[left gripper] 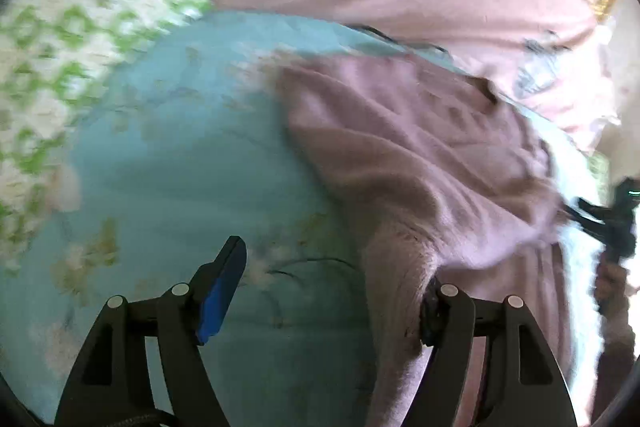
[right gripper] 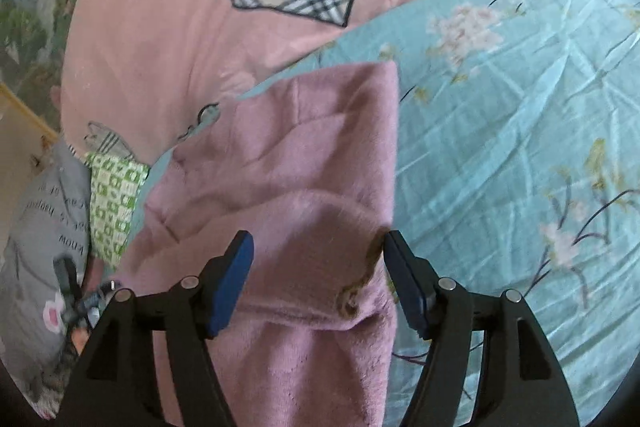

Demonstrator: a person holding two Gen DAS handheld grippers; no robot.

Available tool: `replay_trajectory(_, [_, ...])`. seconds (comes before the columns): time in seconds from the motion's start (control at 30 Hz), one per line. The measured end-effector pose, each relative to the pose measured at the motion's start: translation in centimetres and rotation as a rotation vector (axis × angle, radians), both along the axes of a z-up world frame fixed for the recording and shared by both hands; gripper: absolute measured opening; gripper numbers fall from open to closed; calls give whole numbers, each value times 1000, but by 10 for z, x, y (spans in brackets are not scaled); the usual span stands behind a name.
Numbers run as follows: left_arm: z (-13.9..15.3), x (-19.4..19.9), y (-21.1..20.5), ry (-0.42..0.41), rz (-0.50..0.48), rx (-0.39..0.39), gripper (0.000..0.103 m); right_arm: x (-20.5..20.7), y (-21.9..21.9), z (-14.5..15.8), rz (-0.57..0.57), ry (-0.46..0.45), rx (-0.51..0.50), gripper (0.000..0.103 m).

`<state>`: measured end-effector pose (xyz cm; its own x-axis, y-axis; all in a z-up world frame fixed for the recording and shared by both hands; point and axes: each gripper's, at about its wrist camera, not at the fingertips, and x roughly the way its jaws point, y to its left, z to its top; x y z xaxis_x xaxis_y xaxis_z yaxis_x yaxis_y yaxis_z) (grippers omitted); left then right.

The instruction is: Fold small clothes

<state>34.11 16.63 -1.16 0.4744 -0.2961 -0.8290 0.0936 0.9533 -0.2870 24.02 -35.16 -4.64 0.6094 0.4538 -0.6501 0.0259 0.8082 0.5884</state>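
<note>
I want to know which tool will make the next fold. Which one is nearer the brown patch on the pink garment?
Right. The right tool straddles the pink garment, its right finger beside the brown patch. The left tool is open at the garment's edge, with no patch in its view.

Mauve garment [right gripper: 304, 163] on floral turquoise sheet [right gripper: 520, 115].

Both grippers are being shown as black plastic linkages with triangular cut-outs and round silver pivot pins. The left gripper [left gripper: 332, 291] is wearing a blue pad on its left finger [left gripper: 219, 301]. The right gripper [right gripper: 318, 281] is carrying dark blue pads [right gripper: 230, 291] on both fingers.
</note>
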Motion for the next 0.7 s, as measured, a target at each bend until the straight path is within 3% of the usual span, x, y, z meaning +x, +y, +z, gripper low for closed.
replay_trajectory(0.13, [-15,-15,4,59,-36,64,73,-9,7,-14,38,-9,7,68])
replay_trajectory(0.2, [-28,-29,11,117,-46,60,73,-11,6,-17,42,-17,4,68])
replay_trajectory(0.37, [-5,-55,38,50,-28,18,73,-14,3,-14,35,-48,7,68])
replay_trajectory(0.43, [11,-37,43,6,36,66,77,-17,5,-10,36,-76,2,68])
replay_trajectory(0.5, [16,-9,39,-8,60,51,79,-14,9,-7,41,-100,-10,68])
replay_trajectory(0.7, [-10,93,10,48,94,20,79,-5,19,-11,43,-117,-37,68])
